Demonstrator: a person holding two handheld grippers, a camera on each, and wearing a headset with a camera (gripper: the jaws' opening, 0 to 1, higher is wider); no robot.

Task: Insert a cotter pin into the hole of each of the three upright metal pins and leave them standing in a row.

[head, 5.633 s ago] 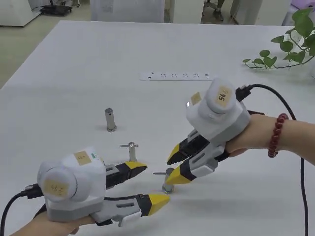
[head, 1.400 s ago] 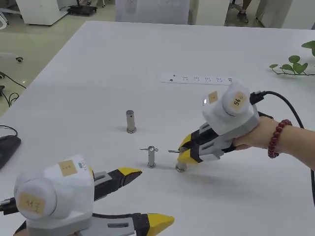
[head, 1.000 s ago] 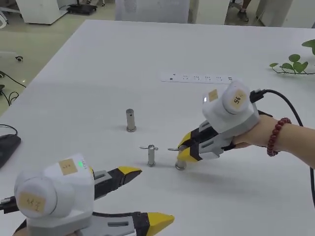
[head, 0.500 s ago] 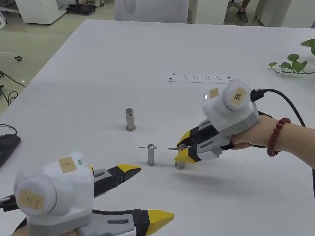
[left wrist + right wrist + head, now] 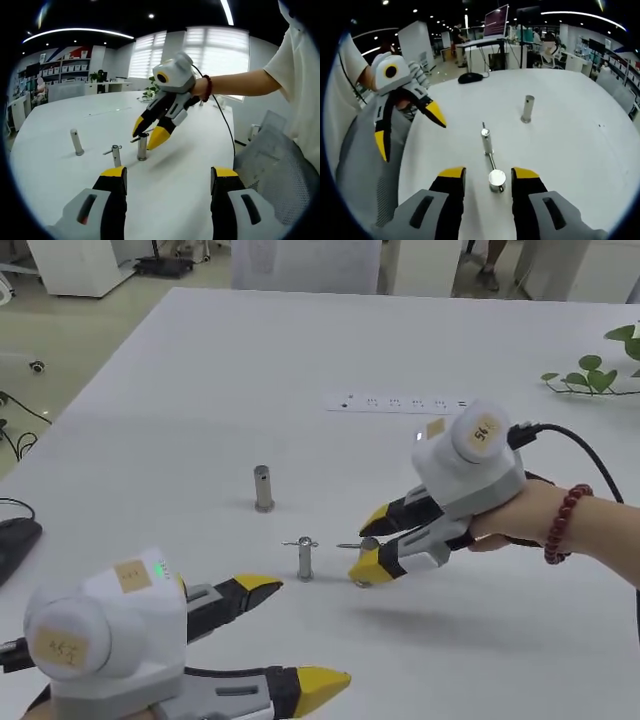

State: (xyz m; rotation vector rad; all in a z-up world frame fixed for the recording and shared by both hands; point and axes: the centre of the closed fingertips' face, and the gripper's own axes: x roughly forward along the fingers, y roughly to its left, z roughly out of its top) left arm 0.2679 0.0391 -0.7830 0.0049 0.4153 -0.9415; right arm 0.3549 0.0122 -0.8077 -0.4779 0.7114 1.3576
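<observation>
Three upright metal pins stand in a loose row on the white table [image 5: 180, 390]. The far pin [image 5: 263, 488] [image 5: 527, 108] is bare. The middle pin [image 5: 305, 558] [image 5: 486, 141] has a cotter pin crosswise through its top. The near pin [image 5: 368, 546] [image 5: 496, 179] stands between the jaws of my right gripper [image 5: 370, 545] [image 5: 489, 174], which is open with a gap on each side of it. A cotter pin [image 5: 347, 545] [image 5: 492, 162] sticks out of this pin toward the middle one. My left gripper [image 5: 300, 632] [image 5: 169, 172] is open and empty, nearer to me and short of the pins.
A white power strip [image 5: 395, 402] lies farther back on the table. A green plant [image 5: 590, 370] trails in at the far right. A black mouse [image 5: 10, 535] rests at the left edge. The right gripper's black cable [image 5: 590, 455] arcs over the person's wrist.
My right gripper's jaws have spread apart around the near pin, where they sat close together at its top before. The left gripper has stayed put.
</observation>
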